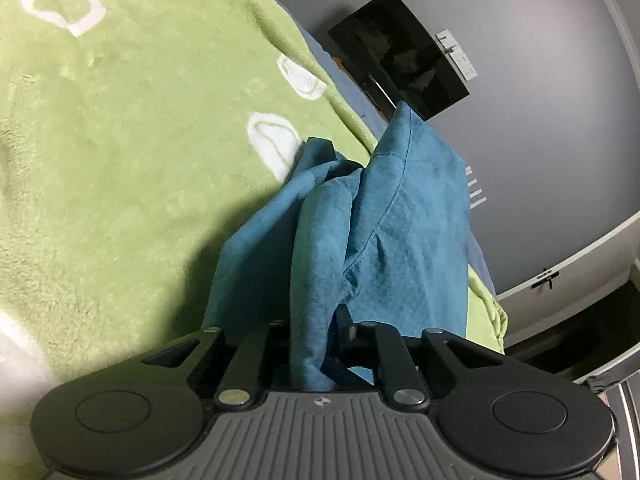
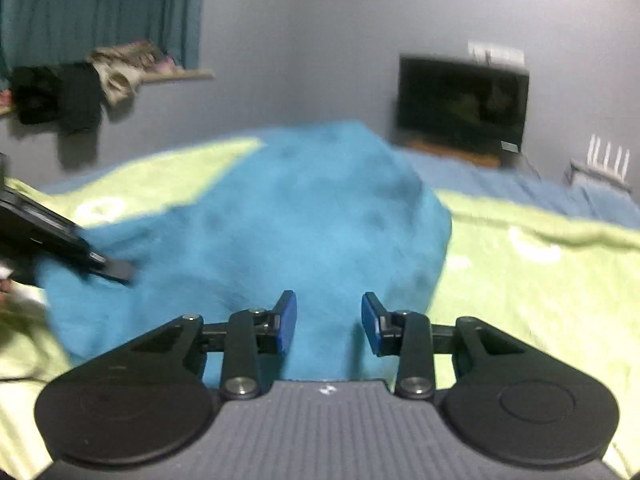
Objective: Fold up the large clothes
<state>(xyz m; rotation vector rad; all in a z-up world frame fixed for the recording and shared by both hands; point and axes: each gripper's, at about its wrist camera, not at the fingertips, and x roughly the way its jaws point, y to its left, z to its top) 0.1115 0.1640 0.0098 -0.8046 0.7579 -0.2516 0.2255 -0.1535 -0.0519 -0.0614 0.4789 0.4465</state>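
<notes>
A large teal garment hangs bunched from my left gripper, which is shut on a fold of it and holds it above the green blanket. In the right wrist view the same garment forms a raised blue mound on the blanket. My right gripper is open and empty, its blue pads just above the near edge of the cloth. The left gripper shows at the left, its tip on the garment. The right view is blurred.
A green blanket with white ring patterns covers a bed with a blue sheet. A dark TV stands by the grey wall. Clothes lie on a shelf under teal curtains. A white router sits at the right.
</notes>
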